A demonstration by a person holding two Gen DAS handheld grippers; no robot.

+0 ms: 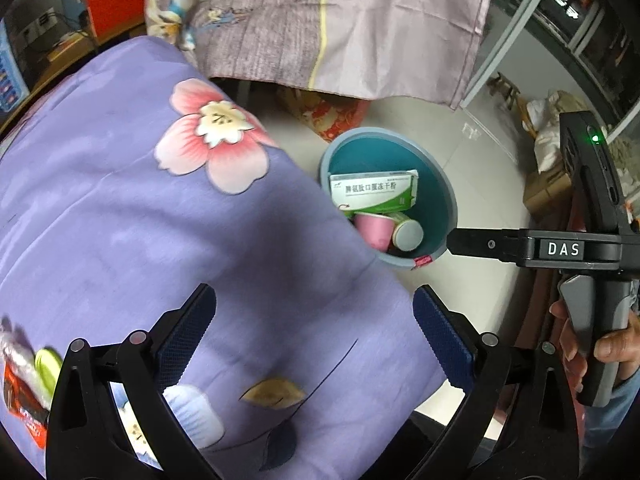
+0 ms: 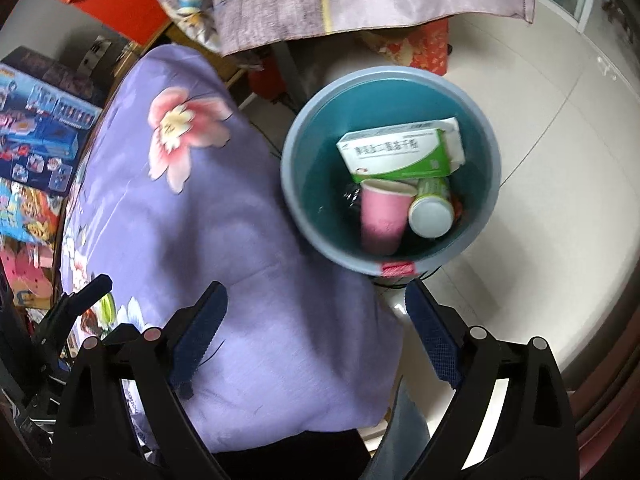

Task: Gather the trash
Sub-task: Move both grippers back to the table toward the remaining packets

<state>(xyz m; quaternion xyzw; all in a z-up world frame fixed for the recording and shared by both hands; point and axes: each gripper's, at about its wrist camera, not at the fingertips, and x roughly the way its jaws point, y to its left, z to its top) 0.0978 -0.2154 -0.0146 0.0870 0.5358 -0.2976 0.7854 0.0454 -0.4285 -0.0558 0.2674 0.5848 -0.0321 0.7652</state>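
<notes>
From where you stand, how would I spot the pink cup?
Find the round blue bin on the pale floor beside the purple flowered cloth. Inside, under a green-and-white box, lies the pink cup, beside a grey-capped tube. It is the only pink item in the bin.

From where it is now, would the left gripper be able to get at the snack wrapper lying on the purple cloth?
Probably yes. The left gripper is open and empty above the purple cloth; the wrapper lies uncovered just beside its left finger, nothing between, so it needs only a short shift sideways.
</notes>
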